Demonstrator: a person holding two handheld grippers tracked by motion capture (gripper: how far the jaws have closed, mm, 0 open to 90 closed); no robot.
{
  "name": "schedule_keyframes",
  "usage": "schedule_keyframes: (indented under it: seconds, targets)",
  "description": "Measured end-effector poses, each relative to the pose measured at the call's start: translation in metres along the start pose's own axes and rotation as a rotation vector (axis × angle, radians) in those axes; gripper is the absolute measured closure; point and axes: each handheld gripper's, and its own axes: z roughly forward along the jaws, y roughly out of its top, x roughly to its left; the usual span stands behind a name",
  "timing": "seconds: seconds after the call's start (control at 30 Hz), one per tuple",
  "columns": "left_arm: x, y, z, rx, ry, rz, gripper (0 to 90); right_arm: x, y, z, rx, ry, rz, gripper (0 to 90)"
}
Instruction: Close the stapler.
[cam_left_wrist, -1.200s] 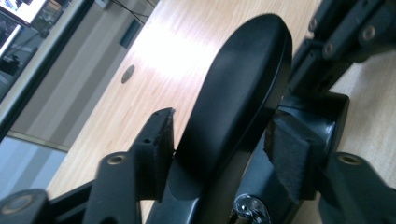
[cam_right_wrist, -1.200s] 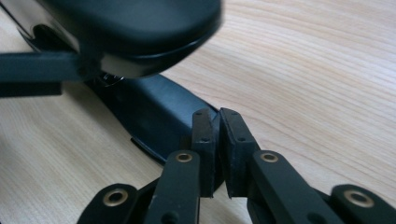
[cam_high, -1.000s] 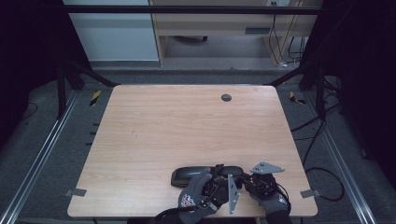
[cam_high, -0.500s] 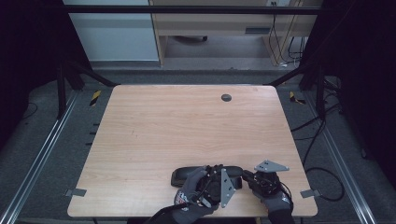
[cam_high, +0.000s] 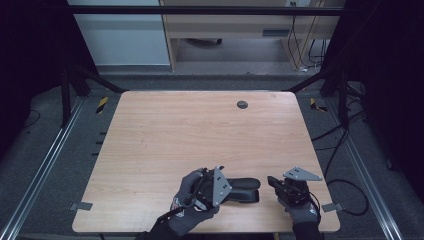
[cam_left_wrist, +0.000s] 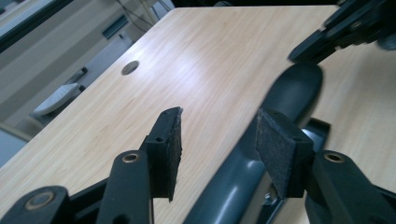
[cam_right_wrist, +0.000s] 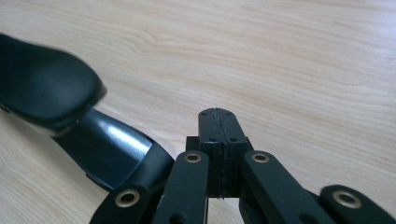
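Closing our left gripper (cam_left_wrist: 217, 140) over the dark grey plastic stapler (cam_high: 240, 189) lying at the wooden surface's (cam_high: 200, 130) near edge — jaws have been narrowing, not yet pinching; right gripper (cam_right_wrist: 218, 126) pressed together — centre the pads first.

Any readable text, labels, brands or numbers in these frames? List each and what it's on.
None readable.
Glove on the left hand: a small red-and-white mark near the cuff, too small and blurred to read.
Stapler, table, both grippers: no lettering shows.
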Motion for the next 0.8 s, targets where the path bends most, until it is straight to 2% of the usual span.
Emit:
schedule_keyframes:
  seconds: [0.2,0.43,0.63,0.7,0.73,0.8]
  targets:
    - [0.023,-0.012,-0.007,0.015,0.026,-0.065,50.5,0.004,0.010,-0.008,-0.042,0.006,0.015,90.0]
    - [0.042,-0.030,-0.016,0.023,0.073,-0.115,50.3,0.009,0.017,-0.015,-0.071,0.017,0.019,89.2]
    - [0.064,-0.058,-0.026,0.059,0.117,-0.176,50.3,0.013,0.022,-0.023,-0.099,0.031,0.019,90.0]
    - [0.070,-0.069,-0.030,0.067,0.138,-0.202,50.1,0.017,0.023,-0.023,-0.094,0.039,0.008,90.0]
    - [0.075,-0.079,-0.034,0.079,0.159,-0.220,50.2,0.021,0.024,-0.024,-0.092,0.053,0.002,90.0]
    - [0.077,-0.084,-0.036,0.085,0.167,-0.231,50.2,0.023,0.025,-0.024,-0.090,0.056,0.002,90.0]
